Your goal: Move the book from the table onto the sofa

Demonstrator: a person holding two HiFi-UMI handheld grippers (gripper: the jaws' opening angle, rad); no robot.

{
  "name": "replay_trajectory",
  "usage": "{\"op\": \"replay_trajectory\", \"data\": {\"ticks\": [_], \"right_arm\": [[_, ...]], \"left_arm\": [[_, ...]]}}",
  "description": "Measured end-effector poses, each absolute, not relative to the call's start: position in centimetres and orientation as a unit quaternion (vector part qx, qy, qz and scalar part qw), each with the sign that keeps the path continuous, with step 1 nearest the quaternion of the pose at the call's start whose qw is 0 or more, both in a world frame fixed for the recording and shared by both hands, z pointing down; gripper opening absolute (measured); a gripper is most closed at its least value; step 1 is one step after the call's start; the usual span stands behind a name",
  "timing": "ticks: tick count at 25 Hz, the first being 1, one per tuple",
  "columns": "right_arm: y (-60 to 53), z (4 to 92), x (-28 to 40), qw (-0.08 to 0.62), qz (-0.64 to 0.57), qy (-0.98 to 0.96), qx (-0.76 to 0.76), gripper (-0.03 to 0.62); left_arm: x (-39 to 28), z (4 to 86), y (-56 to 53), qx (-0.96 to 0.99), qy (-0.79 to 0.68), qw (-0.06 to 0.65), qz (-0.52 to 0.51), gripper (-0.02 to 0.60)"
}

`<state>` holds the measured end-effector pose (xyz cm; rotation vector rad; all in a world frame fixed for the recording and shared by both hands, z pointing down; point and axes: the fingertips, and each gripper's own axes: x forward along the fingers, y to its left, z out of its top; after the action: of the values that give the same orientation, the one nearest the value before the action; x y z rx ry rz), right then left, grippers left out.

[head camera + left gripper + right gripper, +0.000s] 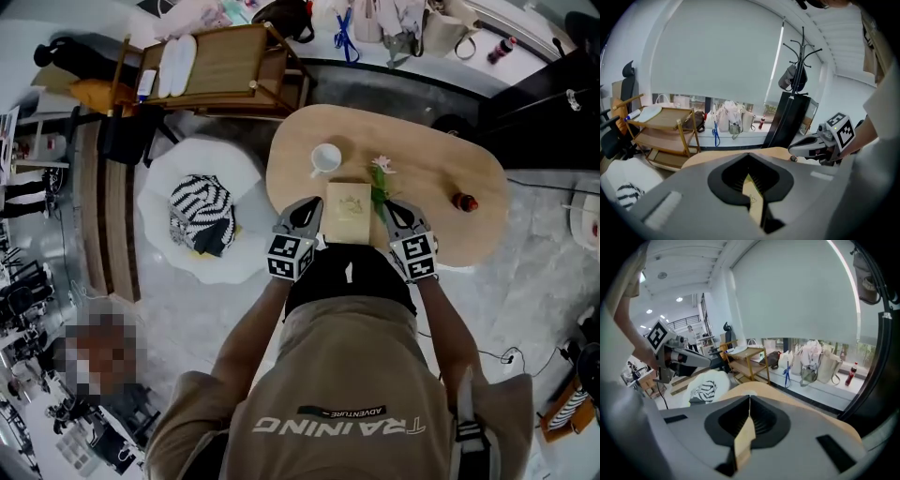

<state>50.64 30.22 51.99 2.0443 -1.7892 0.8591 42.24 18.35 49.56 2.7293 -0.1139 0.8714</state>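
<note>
Oval wood bench (pixel 427 150) below me, book (pixel 348 214) at its 6 o'clock edge. Left claw (pixel 314 208) clenched on book's 9 o'clock side, right claw (pixel 391 210) on its 3 o'clock side. Cup (pixel 325 157) at book's 11.

Wooden trolley (pixel 225 66) on grey floor (pixel 534 291)

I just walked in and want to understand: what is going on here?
A person holds a gripper in each hand. The left gripper is shut on the left edge of the book, the right gripper on its right edge. The book is at the near edge of the wooden table, beside a cup and a flower; whether it rests on it I cannot tell. It is not yet on the white sofa at the left, which bears a striped cushion.
</note>
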Motion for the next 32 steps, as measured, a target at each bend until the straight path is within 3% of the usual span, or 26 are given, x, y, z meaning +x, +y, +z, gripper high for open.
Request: {"op": "replay_trajectory", "data": {"ticks": [15,18,21,25,32], "right_arm": [[30.6,71.3,46.3,0.104,0.449,-0.570,0.681,0.008],[30.6,74.4,45.3,0.099,0.473,-0.566,0.668,0.089],[30.8,77.2,44.6,0.087,0.503,-0.558,0.655,0.113],[31.6,80.0,43.4,0.053,0.540,-0.536,0.647,0.173],[32.7,81.7,41.3,0.021,0.583,-0.530,0.615,0.209]], "left_arm": [[38.6,72.4,19.4,0.872,-0.018,0.216,0.438,0.006],[37.9,75.8,20.1,0.857,-0.025,0.247,0.452,0.023],[36.8,78.7,20.5,0.836,-0.043,0.285,0.467,0.055],[34.9,81.2,20.7,0.810,-0.062,0.333,0.478,0.153],[33.9,82.7,21.2,0.777,-0.044,0.425,0.462,0.181]]}}
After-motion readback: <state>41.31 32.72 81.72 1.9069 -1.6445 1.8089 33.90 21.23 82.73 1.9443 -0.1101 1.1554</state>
